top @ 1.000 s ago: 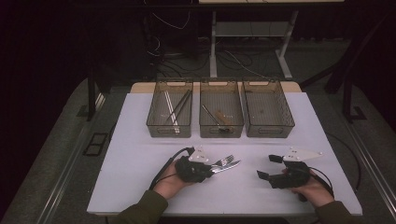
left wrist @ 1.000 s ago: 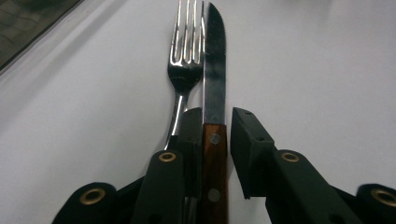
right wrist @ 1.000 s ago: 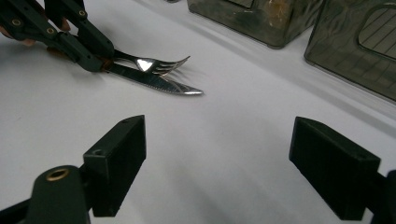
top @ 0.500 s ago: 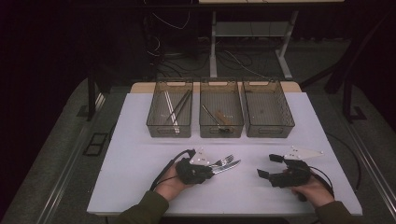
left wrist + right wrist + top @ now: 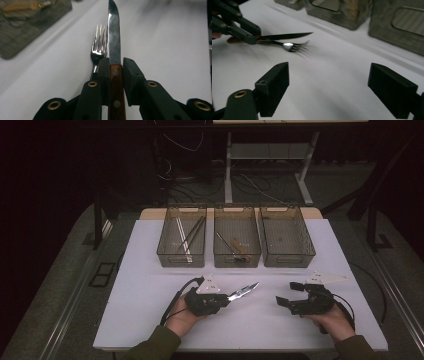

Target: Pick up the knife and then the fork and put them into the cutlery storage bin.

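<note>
The knife (image 5: 114, 37) has a shiny silver blade and a reddish-brown wooden handle with two grey rivets. The fork (image 5: 99, 42) is bright silver. The left gripper (image 5: 115, 67) is black with small brass rings at its joints. The table (image 5: 150, 285) is plain white. The three bins (image 5: 237, 242) are transparent smoky grey-brown.

knife handle (image 5: 116, 100) cut off, fork stem (image 5: 94, 69) hidden
</note>
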Tool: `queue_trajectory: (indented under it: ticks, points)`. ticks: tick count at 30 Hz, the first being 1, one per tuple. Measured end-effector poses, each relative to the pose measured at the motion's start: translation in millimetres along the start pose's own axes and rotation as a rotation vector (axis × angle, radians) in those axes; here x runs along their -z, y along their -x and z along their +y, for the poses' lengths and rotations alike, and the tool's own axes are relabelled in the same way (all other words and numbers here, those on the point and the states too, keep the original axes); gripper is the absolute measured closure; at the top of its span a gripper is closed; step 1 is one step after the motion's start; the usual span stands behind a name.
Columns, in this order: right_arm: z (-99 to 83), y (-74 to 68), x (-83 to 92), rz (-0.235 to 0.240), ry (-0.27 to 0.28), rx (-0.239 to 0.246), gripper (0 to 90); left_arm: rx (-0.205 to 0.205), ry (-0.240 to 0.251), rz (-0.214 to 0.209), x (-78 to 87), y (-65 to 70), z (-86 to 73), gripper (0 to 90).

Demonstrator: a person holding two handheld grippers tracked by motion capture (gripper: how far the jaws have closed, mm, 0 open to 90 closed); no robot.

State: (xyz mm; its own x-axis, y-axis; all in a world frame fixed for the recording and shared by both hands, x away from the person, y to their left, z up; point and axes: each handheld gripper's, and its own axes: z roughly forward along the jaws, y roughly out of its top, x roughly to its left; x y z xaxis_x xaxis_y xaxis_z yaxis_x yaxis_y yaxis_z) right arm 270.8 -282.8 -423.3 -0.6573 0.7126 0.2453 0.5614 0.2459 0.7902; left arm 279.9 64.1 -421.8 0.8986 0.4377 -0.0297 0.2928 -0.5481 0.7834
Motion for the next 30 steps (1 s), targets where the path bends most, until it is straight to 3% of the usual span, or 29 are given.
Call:
queue_trajectory:
  ticks: [4, 6, 9, 16, 20, 30]
  points:
    - [11.2, -5.3, -3.6, 0.065, 0.011, -0.046, 17.7, 0.01, 0.055, 0.043, 5.8, 2.8, 4.5, 76.8]
    - [17.6, -8.1, -8.2, 0.073, 0.024, -0.048, 18.6, 0.019, 0.08, 0.054, 7.8, 3.8, 6.3, 76.8]
    - [26.7, -12.6, -16.6, 0.105, 0.043, -0.035, 24.1, 0.014, 0.095, 0.066, 10.5, 4.2, 8.4, 76.8]
    - [41.2, -23.6, -39.1, 0.183, 0.073, -0.052, 24.9, 0.018, 0.126, 0.083, 13.3, 6.4, 10.5, 76.8]
    - [47.6, -30.7, -53.0, 0.22, 0.063, -0.073, 27.6, 0.027, 0.151, 0.094, 13.5, 8.6, 12.0, 76.8]
    - [53.5, -37.0, -78.1, 0.319, 0.072, -0.136, 48.0, 0.016, 0.168, 0.098, 14.7, 9.5, 12.5, 76.8]
